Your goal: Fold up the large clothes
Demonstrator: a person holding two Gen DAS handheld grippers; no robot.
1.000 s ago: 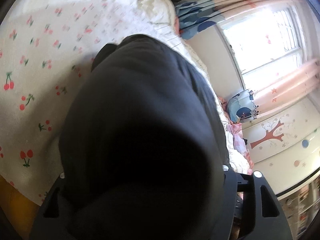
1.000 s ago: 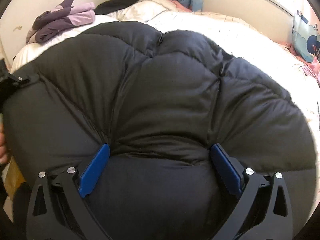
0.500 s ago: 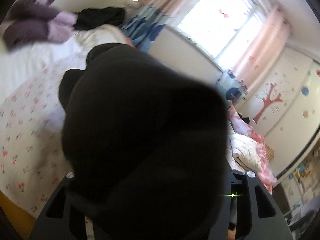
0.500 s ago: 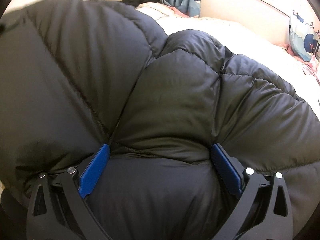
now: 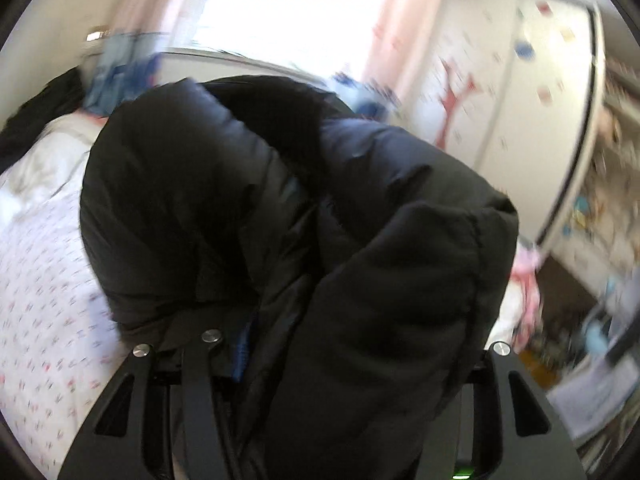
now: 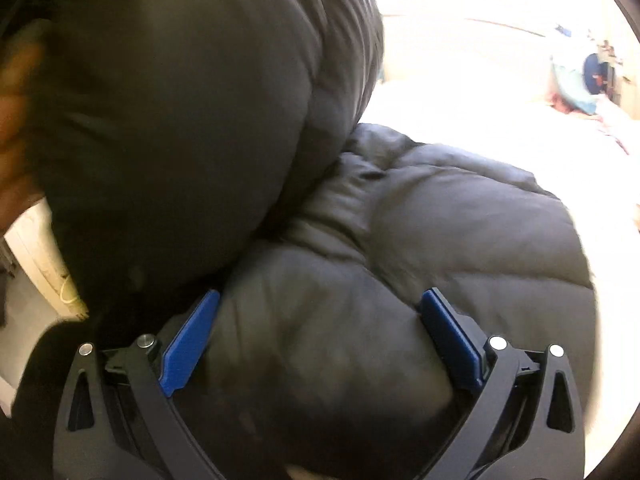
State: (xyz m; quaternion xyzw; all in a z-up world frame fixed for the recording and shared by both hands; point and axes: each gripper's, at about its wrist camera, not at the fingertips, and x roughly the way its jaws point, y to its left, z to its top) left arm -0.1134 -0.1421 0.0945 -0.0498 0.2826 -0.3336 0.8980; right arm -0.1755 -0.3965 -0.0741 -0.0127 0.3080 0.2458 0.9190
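Note:
A big black puffer jacket fills both views. In the left wrist view it hangs bunched over my left gripper and hides the fingertips; the jaws stand close, clamped on its fabric, and the jacket is lifted off the bed. In the right wrist view my right gripper has its blue fingers spread wide with a thick quilted fold of the jacket pressed between them. Another raised part of the jacket looms at upper left.
The bed has a white sheet with small cherry prints. Dark clothes lie at its far end. A bright window with pink curtains and a white wardrobe with a tree sticker stand beyond. A hand shows at the left edge.
The left gripper has swung up and round with the jacket, from facing the bed to facing the window and wardrobe. The jacket's left part has risen over the right gripper's view.

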